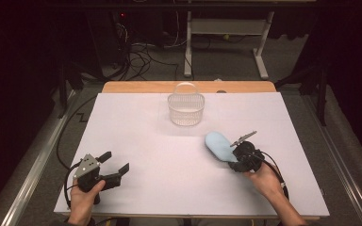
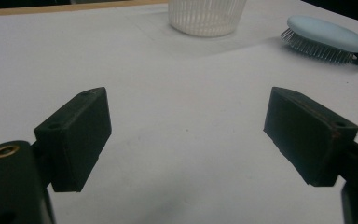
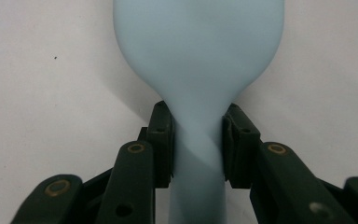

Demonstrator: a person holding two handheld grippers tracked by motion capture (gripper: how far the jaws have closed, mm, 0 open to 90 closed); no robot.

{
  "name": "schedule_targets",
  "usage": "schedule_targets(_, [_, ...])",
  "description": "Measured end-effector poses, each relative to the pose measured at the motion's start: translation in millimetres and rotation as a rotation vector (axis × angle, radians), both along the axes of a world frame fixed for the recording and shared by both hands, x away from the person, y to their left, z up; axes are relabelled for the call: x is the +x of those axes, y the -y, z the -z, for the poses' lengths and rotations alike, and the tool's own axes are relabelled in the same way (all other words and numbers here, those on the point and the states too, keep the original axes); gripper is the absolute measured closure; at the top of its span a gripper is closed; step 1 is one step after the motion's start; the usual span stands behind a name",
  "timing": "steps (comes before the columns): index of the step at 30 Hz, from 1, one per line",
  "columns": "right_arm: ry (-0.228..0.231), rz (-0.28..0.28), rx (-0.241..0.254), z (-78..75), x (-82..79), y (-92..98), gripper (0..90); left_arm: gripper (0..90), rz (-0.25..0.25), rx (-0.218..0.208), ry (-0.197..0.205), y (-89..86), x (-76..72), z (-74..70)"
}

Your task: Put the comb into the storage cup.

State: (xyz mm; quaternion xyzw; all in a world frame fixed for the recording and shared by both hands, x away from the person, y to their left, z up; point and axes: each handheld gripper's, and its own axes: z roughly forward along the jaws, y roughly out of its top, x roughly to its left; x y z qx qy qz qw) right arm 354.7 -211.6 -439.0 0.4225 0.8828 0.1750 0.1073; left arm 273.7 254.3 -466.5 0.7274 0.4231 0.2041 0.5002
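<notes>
A light blue hairbrush (image 1: 219, 146) lies bristles down on the white table, right of centre. My right gripper (image 1: 238, 157) is shut on its handle; in the right gripper view both jaws press the narrow neck of the hairbrush (image 3: 198, 70). My left gripper (image 1: 114, 163) sits at the front left, held by a hand, wide open with nothing between its jaws. From the left gripper view the hairbrush (image 2: 326, 37) appears at the upper right with its metal bristles facing the table.
A clear ribbed plastic basket (image 1: 185, 108) with a hoop handle stands at the back centre of the white table (image 1: 136, 127); its base shows as the basket (image 2: 207, 16) in the left gripper view. Cables and desk legs lie on the floor beyond.
</notes>
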Motion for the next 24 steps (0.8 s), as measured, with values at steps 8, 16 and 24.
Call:
schedule_targets(8, [0.036, -0.018, 0.031, 0.0, -5.9, 4.3, 70.1, 15.6, -0.003, 0.004, 0.000, 0.1, -2.0, -0.4])
schedule_targets(16, [0.091, -0.022, 0.093, -10.2, -14.0, 8.9, 70.2, 15.4, -0.004, 0.003, 0.000, 1.1, -5.0, -0.8])
schedule_targets(24, [0.141, -0.028, 0.184, -17.9, -25.3, 8.6, 70.2, 15.5, 0.007, 0.005, 0.000, 4.3, -6.1, -2.0])
